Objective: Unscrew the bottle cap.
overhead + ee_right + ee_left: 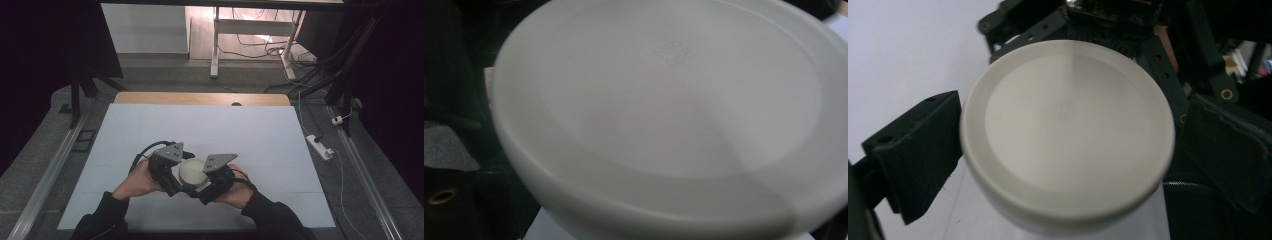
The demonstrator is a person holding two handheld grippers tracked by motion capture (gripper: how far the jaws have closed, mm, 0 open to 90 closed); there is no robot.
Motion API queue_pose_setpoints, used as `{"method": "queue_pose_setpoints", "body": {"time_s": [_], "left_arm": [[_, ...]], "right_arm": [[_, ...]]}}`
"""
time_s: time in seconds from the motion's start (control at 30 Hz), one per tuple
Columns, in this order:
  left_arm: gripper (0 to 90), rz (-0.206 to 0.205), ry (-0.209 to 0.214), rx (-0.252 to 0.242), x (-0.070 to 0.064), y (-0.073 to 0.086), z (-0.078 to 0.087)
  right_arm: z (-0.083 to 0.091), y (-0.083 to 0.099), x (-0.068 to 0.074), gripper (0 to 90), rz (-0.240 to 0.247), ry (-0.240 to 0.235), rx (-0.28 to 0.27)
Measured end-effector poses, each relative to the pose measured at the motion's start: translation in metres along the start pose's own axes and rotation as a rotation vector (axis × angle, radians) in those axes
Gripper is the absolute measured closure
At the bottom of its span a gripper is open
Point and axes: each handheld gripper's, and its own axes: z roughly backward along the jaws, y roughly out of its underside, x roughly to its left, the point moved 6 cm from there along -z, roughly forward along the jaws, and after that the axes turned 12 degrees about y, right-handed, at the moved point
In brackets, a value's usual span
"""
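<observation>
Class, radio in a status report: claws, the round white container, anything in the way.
Left claw and right claw flank the round white lidded container near the table's front. Left claw's fingers sit by its rim; grip unconfirmed. Nothing else nearby.

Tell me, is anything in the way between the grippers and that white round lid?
Nothing visible is. The lid sits right between the left hand-held gripper and the right hand-held gripper. In the left gripper view, black jaws flank the lid's rim on both sides, with nothing between them and it.
</observation>
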Motion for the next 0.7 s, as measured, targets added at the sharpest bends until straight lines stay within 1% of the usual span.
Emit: {"method": "queue_pose_setpoints", "body": {"time_s": [0.1,0.17,0.2,0.27,0.3,0.43,0.57,0.63,0.7], "left_arm": [[0.8,-0.02,0.014,0.012,-0.001,0.001,-0.003],[3.2,-0.031,0.024,0.011,-0.002,0.001,-0.005],[3.6,-0.037,0.023,0.006,-0.002,0.002,-0.005],[7.2,-0.034,0.022,-0.008,-0.001,0.003,-0.004],[7.3,-0.03,0.018,-0.011,0.0,0.003,-0.004],[7.6,0.024,-0.037,-0.016,0.004,0.002,-0.006],[7.6,0.095,-0.116,-0.016,0.008,-0.002,-0.009],[7.7,0.133,-0.161,-0.018,0.009,-0.004,-0.011],[7.6,0.163,-0.211,-0.019,0.009,-0.007,-0.013]], "right_arm": [[0.0,-0.001,0.005,6.7,0.018,-0.024,-0.006],[0.0,-0.002,0.007,6.6,0.028,-0.031,-0.01],[0.001,-0.002,0.008,6.7,0.026,-0.034,-0.007],[0.001,-0.002,0.009,6.6,0.032,-0.039,-0.009],[0.001,-0.002,0.009,6.6,0.026,-0.039,-0.006],[0.0,-0.001,0.005,6.6,0.018,-0.004,0.002],[-0.001,0.001,-0.002,6.7,-0.005,0.044,0.016],[-0.001,0.001,-0.005,6.6,-0.018,0.066,0.019],[-0.001,0.001,-0.008,6.7,-0.025,0.083,0.02]]}}
